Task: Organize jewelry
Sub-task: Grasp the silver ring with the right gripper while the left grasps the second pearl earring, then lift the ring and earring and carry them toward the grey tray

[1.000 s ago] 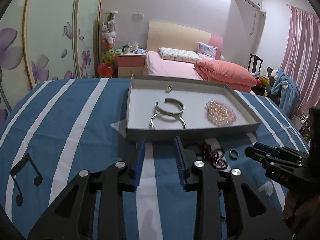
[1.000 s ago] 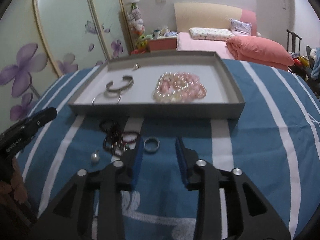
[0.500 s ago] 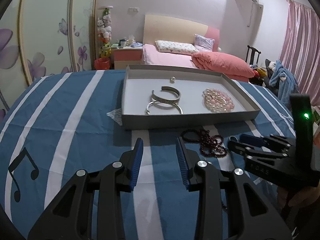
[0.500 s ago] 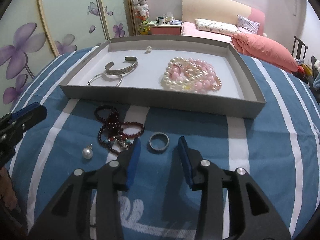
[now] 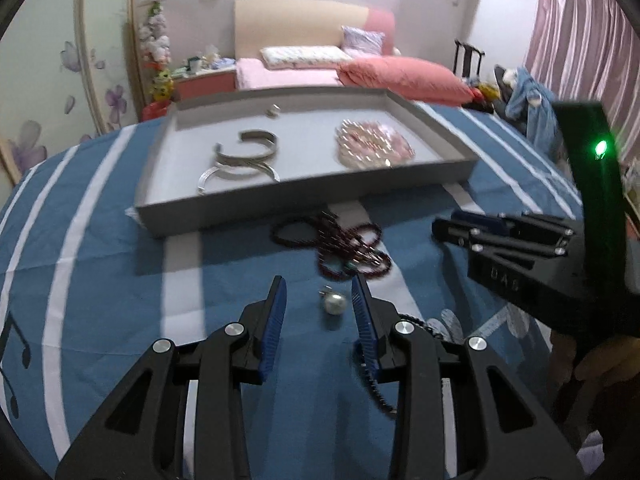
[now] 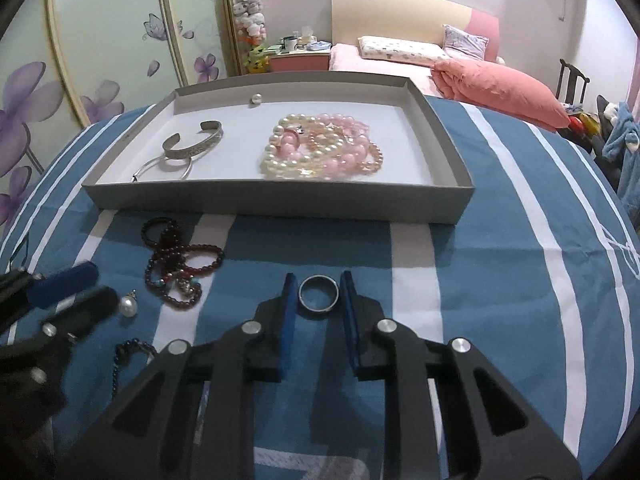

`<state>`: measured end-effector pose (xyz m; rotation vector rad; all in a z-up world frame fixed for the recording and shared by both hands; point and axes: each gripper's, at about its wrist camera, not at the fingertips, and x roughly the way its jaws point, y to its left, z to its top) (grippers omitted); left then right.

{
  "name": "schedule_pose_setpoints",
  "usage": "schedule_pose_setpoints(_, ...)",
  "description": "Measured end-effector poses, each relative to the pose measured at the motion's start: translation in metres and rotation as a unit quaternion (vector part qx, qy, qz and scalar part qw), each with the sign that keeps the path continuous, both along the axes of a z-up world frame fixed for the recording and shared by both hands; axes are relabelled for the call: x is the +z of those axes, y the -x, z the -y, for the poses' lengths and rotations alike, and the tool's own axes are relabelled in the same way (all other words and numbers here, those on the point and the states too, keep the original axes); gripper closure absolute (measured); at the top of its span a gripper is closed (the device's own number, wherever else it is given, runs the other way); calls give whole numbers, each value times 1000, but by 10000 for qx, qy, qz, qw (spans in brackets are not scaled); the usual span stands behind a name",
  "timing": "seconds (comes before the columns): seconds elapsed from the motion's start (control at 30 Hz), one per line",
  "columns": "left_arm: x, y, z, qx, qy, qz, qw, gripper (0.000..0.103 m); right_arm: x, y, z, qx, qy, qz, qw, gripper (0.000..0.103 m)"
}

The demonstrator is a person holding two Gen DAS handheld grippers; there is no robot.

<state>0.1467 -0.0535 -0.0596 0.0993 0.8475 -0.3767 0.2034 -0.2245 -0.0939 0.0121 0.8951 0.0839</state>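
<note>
A grey tray on the blue striped cloth holds silver bangles, pink and white bead strands and a small pearl. In front of it lie dark red bead bracelets, a pearl pendant and a silver ring. My left gripper is open with the pearl pendant between its fingers. My right gripper is open with the ring between its fingertips. Each gripper shows at the side of the other's view.
A dark beaded chain lies on the cloth near the front left, beside the left gripper. A bed with pink bedding and a nightstand stand behind the table. A wardrobe with flower doors is at the left.
The left gripper has moved right and forward, so the pearl pendant now sits between its fingers. The right gripper has moved forward and down around the ring.
</note>
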Motion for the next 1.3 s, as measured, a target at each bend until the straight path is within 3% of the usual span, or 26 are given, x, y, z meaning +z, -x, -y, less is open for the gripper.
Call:
schedule_pose_setpoints(0.23, -11, -9, 11, 105, -203, -199, 9995, 68, 0, 1, 1, 4, -13, 2, 10000, 81)
schedule_pose_setpoints(0.3, -12, -10, 12, 149, -321, -150, 9993, 82, 0, 2, 2, 6, -21, 1, 10000, 81)
schedule_pose_setpoints(0.37, -11, -11, 8, 194, -387, -133, 9990, 89, 0, 2, 1, 13, -12, 0, 10000, 81)
schedule_pose_setpoints(0.53, -11, -13, -19, 439, -515, -58, 9977, 89, 0, 8, 0, 50, 60, 2, 10000, 81)
schedule_pose_setpoints(0.7, -9, -12, -42, 505, -258, -133, 9983, 89, 0, 9, -1, 36, 39, -3, 10000, 81)
schedule_pose_setpoints(1.3, -11, -12, -36, 499, -373, -111, 9980, 87, 0, 9, 0, 34, 28, -4, 10000, 81)
